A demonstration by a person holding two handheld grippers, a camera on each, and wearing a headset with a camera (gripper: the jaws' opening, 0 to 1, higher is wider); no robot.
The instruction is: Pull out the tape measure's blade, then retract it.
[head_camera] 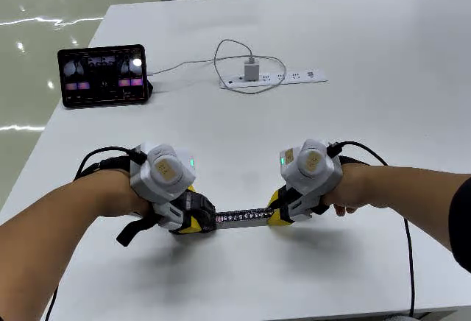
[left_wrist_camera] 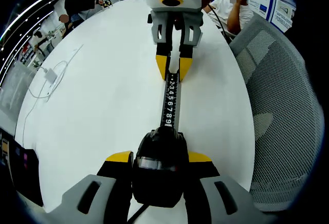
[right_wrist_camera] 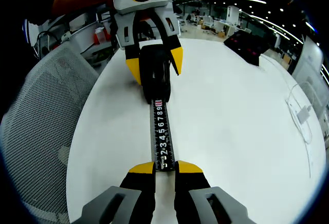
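Wide white table [head_camera: 309, 34], tape measure lying near its front edge. Left gripper [left_wrist_camera: 159, 158] jaws clamped around the chunky black plastic tape measure case [left_wrist_camera: 158, 175]. Right gripper [right_wrist_camera: 164, 168] jaws pinched closed on the tip of the dark numbered blade [right_wrist_camera: 160, 129]. A short length is drawn out, stretched straight between both grippers.

A white table [head_camera: 368, 78], mesh chair [left_wrist_camera: 288, 106], glossy floor [head_camera: 44, 4].

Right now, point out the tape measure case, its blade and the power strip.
tape measure case [left_wrist_camera: 159, 165]: left gripper view, middle of its black housing.
blade [right_wrist_camera: 161, 131]: right gripper view, its numbered face.
power strip [head_camera: 294, 77]: head view, its white top.
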